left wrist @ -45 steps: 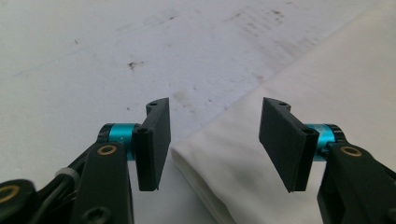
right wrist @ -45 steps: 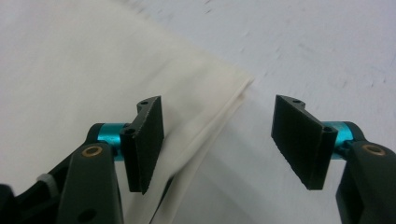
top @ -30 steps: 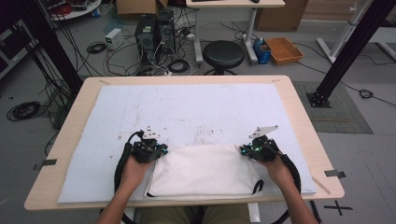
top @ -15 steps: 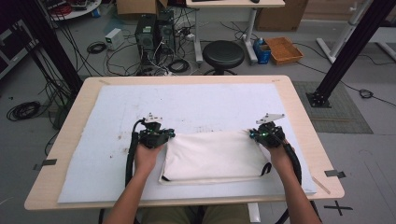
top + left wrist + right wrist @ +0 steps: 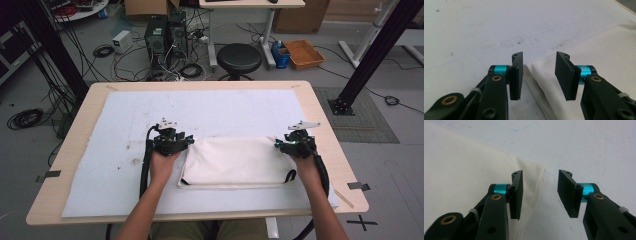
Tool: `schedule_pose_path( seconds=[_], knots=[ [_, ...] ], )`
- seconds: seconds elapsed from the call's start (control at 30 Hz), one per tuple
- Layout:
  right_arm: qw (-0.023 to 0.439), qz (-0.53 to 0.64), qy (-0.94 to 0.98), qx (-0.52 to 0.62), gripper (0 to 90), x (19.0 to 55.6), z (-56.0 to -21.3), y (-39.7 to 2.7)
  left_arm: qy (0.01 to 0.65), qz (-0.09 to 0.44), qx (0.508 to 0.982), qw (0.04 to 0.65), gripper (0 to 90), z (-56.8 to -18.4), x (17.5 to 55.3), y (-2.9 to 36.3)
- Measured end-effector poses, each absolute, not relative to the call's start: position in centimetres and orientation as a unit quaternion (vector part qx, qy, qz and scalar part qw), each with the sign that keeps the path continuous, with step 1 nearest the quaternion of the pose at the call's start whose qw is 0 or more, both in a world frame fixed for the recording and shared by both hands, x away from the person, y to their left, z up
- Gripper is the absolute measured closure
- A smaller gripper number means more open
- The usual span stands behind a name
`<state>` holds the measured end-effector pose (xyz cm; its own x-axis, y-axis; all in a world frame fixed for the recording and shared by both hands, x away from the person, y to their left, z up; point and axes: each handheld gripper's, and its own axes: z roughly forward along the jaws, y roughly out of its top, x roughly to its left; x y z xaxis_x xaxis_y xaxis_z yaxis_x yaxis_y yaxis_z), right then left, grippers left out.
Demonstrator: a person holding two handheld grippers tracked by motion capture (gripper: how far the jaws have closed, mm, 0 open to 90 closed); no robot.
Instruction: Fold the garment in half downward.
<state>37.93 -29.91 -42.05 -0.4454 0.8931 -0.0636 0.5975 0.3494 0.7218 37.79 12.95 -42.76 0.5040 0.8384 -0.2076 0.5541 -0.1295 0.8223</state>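
A cream folded cloth (image 5: 235, 162) with black trim lies flat on the white mat (image 5: 125, 120), near the table's front. My left gripper (image 5: 189, 141) sits at the cloth's far left corner. Its jaws have just been opening and now stand apart, with the cloth edge (image 5: 604, 50) lying below the gap of the left gripper (image 5: 539, 72) and no pad pressing on it. My right gripper (image 5: 278, 144) is at the far right corner. Its jaws have also just opened, and the corner of the cloth (image 5: 469, 165) lies loose under the right gripper (image 5: 540, 192).
The mat covers most of the wooden table (image 5: 320, 115). Beyond the far edge, on the floor, stand a black stool (image 5: 239, 57), computer towers (image 5: 165, 32) with tangled cables and an orange box (image 5: 303, 52). Black frame posts (image 5: 372, 55) rise at both sides.
Both grippers moved away from the person, carrying the cloth up from the front edge into a narrower fold. Both then opened and let go of the corners.
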Motion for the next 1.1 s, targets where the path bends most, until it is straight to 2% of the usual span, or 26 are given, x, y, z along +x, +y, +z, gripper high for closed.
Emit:
schedule_pose_path(
  seconds=[0.1, 0.2, 0.33, 0.4, 0.43, 0.47, 0.53, 0.6, 0.7, 0.73, 0.77, 0.8, 0.87, 0.93, 1.03, 1.1],
  knots=[
    [0.219, 0.329, 0.793, 0.463, 54.5, 36.1, -41.6, -30.9, 0.457, 0.137, 0.753, 0.453, 58.4, -42.8, 35.8, 13.8],
    [0.163, 0.332, 0.814, 0.448, 53.4, 33.8, -41.6, -31.5, 0.448, 0.116, 0.77, 0.438, 58.5, -43.6, 33.5, 14.2],
    [0.118, 0.304, 0.838, 0.437, 53.7, 31.3, -42.6, -31.3, 0.451, 0.103, 0.775, 0.431, 58.4, -44.4, 31.5, 14.6],
    [0.123, 0.288, 0.848, 0.428, 62.4, 30.6, -43.1, -31.1, 0.447, 0.1, 0.783, 0.422, 58.5, -44.6, 30.9, 14.4],
    [0.125, 0.289, 0.847, 0.428, 73.0, 30.4, -43.0, -31.2, 0.441, 0.1, 0.789, 0.415, 58.9, -44.6, 30.8, 14.1],
    [0.12, 0.291, 0.849, 0.424, 80.0, 30.4, -43.0, -31.3, 0.432, 0.102, 0.799, 0.405, 63.0, -44.6, 30.6, 13.9],
    [0.12, 0.285, 0.854, 0.42, 82.3, 30.2, -42.8, -31.5, 0.415, 0.13, 0.812, 0.388, 71.9, -44.6, 30.1, 13.4],
    [0.125, 0.275, 0.858, 0.416, 82.9, 30.0, -42.6, -31.7, 0.411, 0.125, 0.817, 0.384, 86.1, -44.5, 30.0, 13.1],
    [0.126, 0.268, 0.859, 0.417, 82.5, 29.7, -42.4, -32.1, 0.405, 0.131, 0.822, 0.378, 86.2, -44.2, 29.8, 13.0],
    [0.117, 0.272, 0.861, 0.413, 79.6, 29.7, -42.4, -32.3, 0.404, 0.135, 0.818, 0.387, 85.9, -44.1, 29.8, 13.1],
    [0.114, 0.276, 0.86, 0.415, 69.1, 29.7, -42.3, -32.4, 0.409, 0.143, 0.809, 0.397, 80.8, -44.0, 29.8, 13.2],
    [0.124, 0.281, 0.853, 0.423, 54.2, 29.7, -42.1, -32.5, 0.412, 0.147, 0.803, 0.405, 68.6, -43.8, 29.8, 13.4],
    [0.148, 0.299, 0.836, 0.437, 40.7, 29.7, -41.5, -32.8, 0.413, 0.156, 0.783, 0.438, 55.2, -43.0, 30.1, 14.1],
    [0.18, 0.326, 0.82, 0.433, 30.9, 29.9, -40.6, -33.0, 0.411, 0.169, 0.769, 0.459, 41.6, -42.1, 30.3, 14.8],
    [0.212, 0.341, 0.814, 0.42, 26.6, 30.3, -39.5, -33.0, 0.4, 0.191, 0.759, 0.476, 28.4, -41.0, 30.5, 15.8],
    [0.227, 0.342, 0.815, 0.41, 24.1, 30.7, -38.8, -32.8, 0.387, 0.193, 0.76, 0.485, 26.4, -40.5, 30.7, 16.4]
  ],
)
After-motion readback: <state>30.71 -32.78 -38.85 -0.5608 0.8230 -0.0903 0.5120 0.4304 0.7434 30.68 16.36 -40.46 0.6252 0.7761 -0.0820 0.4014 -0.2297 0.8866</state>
